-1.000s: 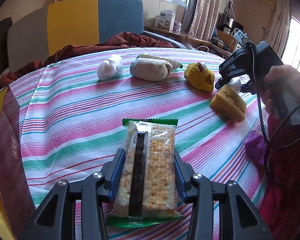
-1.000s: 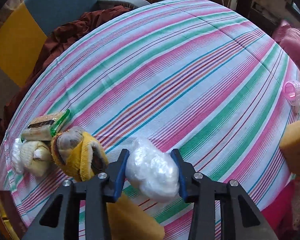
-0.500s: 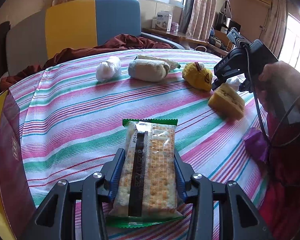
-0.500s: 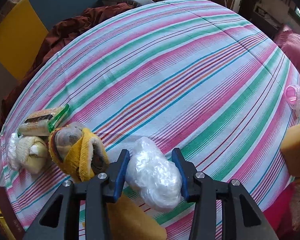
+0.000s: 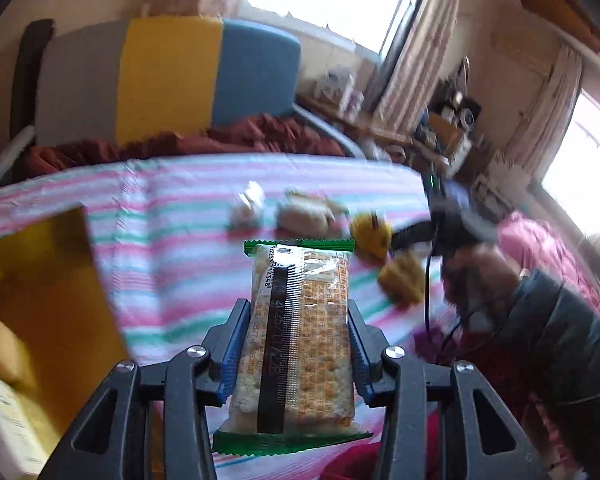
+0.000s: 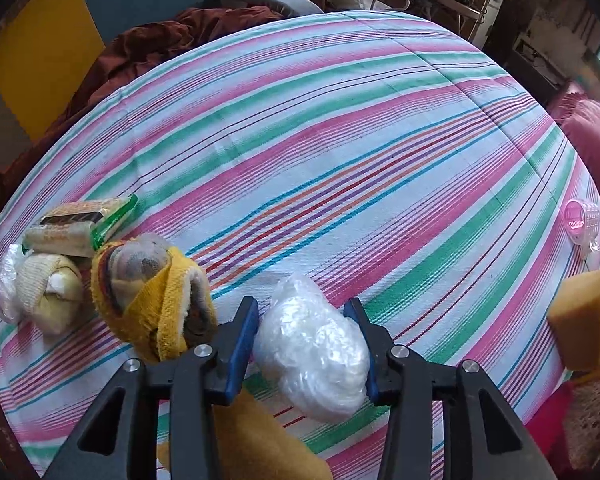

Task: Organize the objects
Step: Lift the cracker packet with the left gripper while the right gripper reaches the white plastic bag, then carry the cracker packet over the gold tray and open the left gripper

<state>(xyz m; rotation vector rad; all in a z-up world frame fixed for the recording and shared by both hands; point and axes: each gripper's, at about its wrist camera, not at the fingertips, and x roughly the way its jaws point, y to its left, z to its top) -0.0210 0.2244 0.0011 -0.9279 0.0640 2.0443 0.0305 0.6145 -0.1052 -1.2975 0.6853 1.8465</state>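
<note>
My left gripper [image 5: 298,308] is shut on a clear cracker packet [image 5: 300,340] with green ends and holds it in the air above the striped tablecloth [image 5: 172,248]. The right gripper [image 6: 302,304] points steeply down at the cloth. A crumpled clear plastic bag [image 6: 316,344] lies on the cloth between its blue pads. A thin gap shows at the left pad, so the jaws stand open around the bag. To their left sit a yellow cloth bundle [image 6: 152,292], a beige bundle [image 6: 48,292] and a second cracker packet [image 6: 80,224].
A yellow box [image 5: 40,288] stands open at the table's left edge. One yellow sponge [image 6: 576,316] and a pink plastic cup [image 6: 582,222] lie at the right edge, another sponge [image 6: 260,440] under my right gripper. A chair [image 5: 160,76] stands beyond the table.
The left gripper has risen with the cracker packet, so the table sits lower and farther in its view. The right gripper's pads have eased off the plastic bag; that hand has stayed in place.
</note>
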